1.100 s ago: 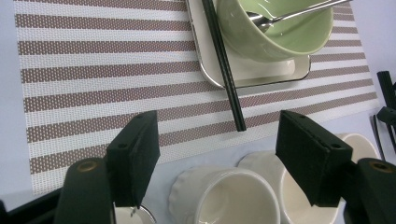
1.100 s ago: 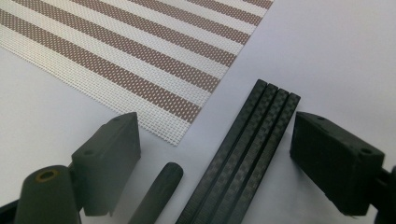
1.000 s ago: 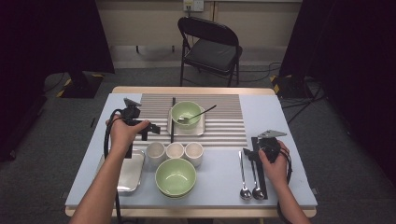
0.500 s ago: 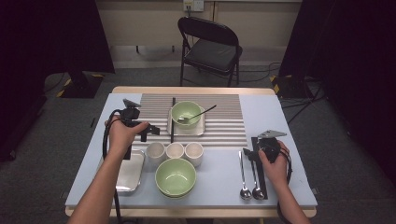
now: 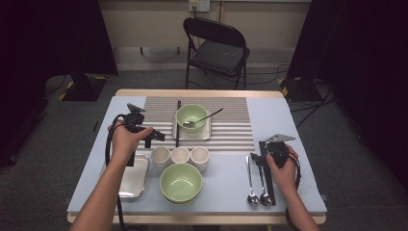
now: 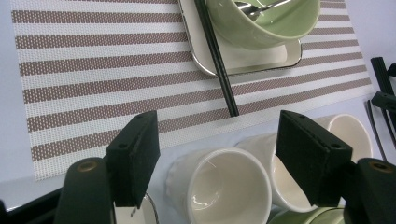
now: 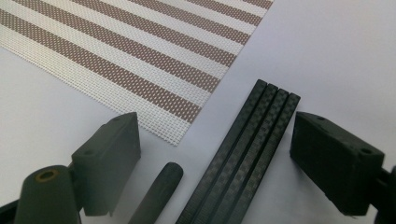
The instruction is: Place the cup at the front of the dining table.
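Left hand-held gripper [image 6: 217, 154]: its black, blocky jaws stood wide apart, gripping nothing, just above the white cups.
Cups [image 6: 222, 186]: three smooth, round, white cups stood in a row on the tabletop [image 5: 284, 113], side by side. The nearest one sat below the gap between the jaws.
Right hand-held gripper [image 7: 215, 149]: its jaws were spread too, with nothing grasped.
Black sticks [image 7: 243, 154]: four flat, woven-looking black sticks lay side by side between the right jaws; they may be chopsticks.
Mat [image 5: 231, 125]: a flat, bumpy mat with brown and white stripes.
Bowls: one shiny green bowl [image 5: 191, 116] sat on a square tray, another [image 5: 181, 183] near the cups.
Spoons [image 5: 257, 192]: two shiny metal ones.
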Available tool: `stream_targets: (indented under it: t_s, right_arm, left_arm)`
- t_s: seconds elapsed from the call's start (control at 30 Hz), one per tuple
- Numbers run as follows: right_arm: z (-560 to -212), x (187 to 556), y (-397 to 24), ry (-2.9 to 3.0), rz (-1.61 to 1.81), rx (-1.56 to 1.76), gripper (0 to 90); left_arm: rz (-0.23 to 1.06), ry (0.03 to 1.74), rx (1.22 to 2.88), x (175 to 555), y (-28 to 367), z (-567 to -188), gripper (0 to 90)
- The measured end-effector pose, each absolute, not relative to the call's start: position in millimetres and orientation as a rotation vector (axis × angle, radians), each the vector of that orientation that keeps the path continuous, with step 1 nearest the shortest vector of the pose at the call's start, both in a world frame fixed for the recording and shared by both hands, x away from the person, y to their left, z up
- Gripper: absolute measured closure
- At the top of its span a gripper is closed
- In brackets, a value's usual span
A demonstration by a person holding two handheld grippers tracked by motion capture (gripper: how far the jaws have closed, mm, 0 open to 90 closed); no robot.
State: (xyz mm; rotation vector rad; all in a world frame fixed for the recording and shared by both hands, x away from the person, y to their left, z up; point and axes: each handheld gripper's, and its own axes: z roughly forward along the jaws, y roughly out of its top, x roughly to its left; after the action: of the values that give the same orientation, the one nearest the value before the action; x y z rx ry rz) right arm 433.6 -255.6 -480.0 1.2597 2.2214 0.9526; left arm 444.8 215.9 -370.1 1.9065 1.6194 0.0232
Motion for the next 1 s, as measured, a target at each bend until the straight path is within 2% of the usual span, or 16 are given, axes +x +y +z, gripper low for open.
stream_targets:
  t_s: [1.0]
  right_arm:
    - [-480.0, 433.4, -255.4, 2.220, 0.952, 1.260, 15.1]
  left_arm:
    - [0.028, 1.621, 1.927, 438.2, 221.4, -374.9, 30.6]
